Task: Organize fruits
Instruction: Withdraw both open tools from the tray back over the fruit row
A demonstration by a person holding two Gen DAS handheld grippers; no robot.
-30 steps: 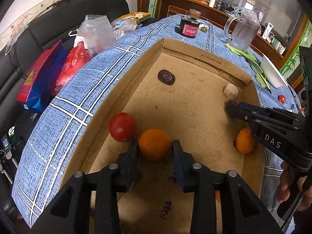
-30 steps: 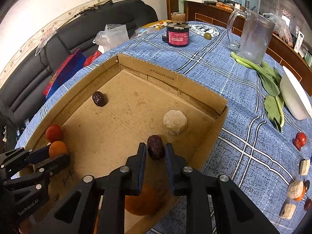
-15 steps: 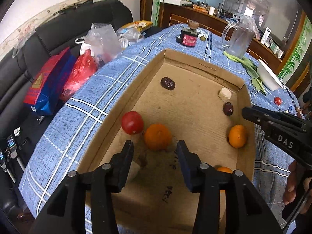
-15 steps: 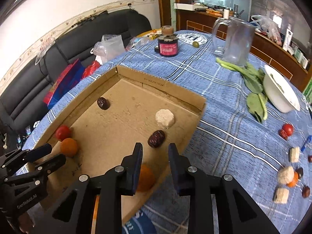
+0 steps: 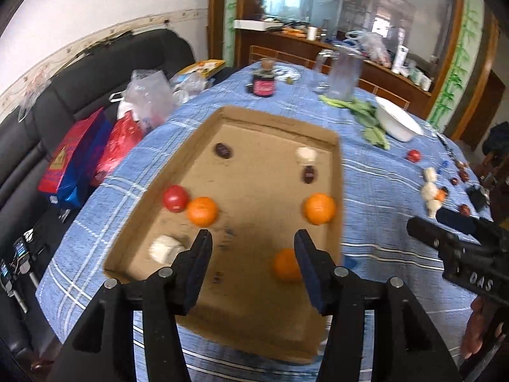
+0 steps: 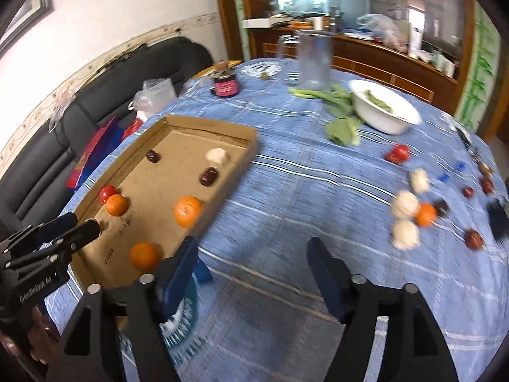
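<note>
- Left claw: lower centre of left wrist view, over near end of shallow brown cardboard box; jaws partly apart & opening, nothing gripped.
- Right claw: bottom centre of right wrist view, over blue checked cloth on tabletop; jaws wide & opening, nothing btwn them.
- In box, left wrist view: red round tomato touching an orange mandarin at centre-left; 2nd mandarin by box's right wall; 3rd mandarin just beside left claw's right finger, partly hidden.
- Also in box: 2 dark red dates toward far end, white lumpy piece at far right corner, another white piece near left corner.
- Loose on cloth, right side of right wrist view: more white pieces, small orange fruit, red tomato, dark dates; blurred.
- White bowl & clear glass jug in upper part of frame.
</note>
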